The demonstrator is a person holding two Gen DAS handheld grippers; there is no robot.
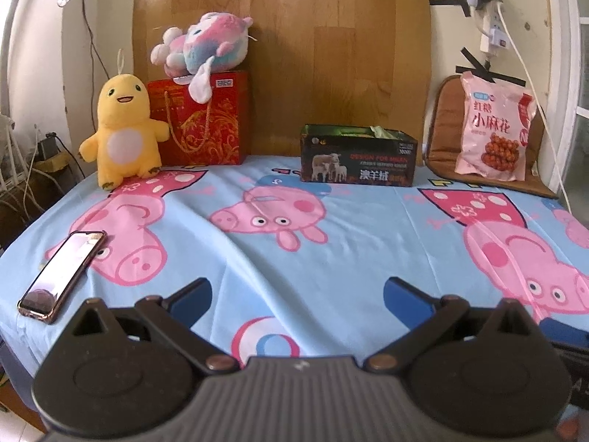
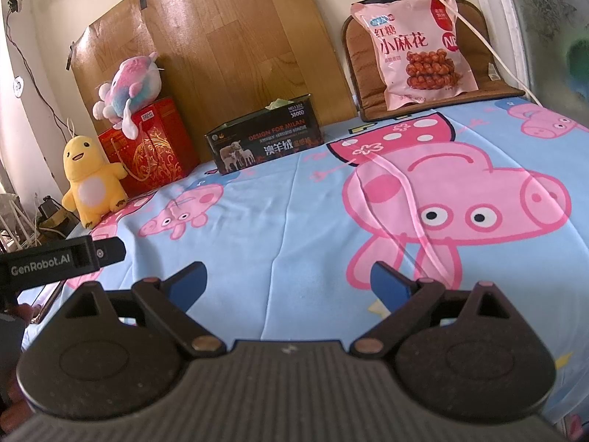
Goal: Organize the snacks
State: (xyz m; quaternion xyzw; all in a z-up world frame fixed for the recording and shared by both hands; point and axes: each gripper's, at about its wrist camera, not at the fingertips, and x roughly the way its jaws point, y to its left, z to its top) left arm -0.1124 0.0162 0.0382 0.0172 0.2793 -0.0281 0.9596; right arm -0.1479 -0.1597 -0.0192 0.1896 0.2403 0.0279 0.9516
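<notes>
1. Left claw (image 1: 297,293): blue fingers (image 1: 195,293) spread wide, nothing between them, hovering over the blue pig-print sheet (image 1: 331,258).
2. Right claw (image 2: 289,280): likewise spread wide and gripping nothing, above the same sheet (image 2: 294,221); the left claw's black body, marked GenRobot.AI, pokes in at the left edge of the right wrist view.
3. Pink snack bag (image 1: 493,129): propped upright against a brown cushion (image 1: 443,140) at the far right of the bed, by the wall; also plain in the right wrist view (image 2: 419,49). Well apart from both claws.
4. Dark open box (image 1: 359,154) with sheep printed on its front: standing at the back of the bed, left of the bag, something green showing at its top; seen again (image 2: 265,140).
5. Red gift bag (image 1: 206,121) with gold pattern and cord handles: further left, against the wood-grain board (image 1: 331,55).
6. Pink-and-blue plush toy (image 1: 202,42): lying on top of the gift bag.
7. Yellow plush toy (image 1: 123,129): standing upright, touching the gift bag's left side.
8. Phone (image 1: 62,276): lying flat, screen up, on the sheet near the left claw.
</notes>
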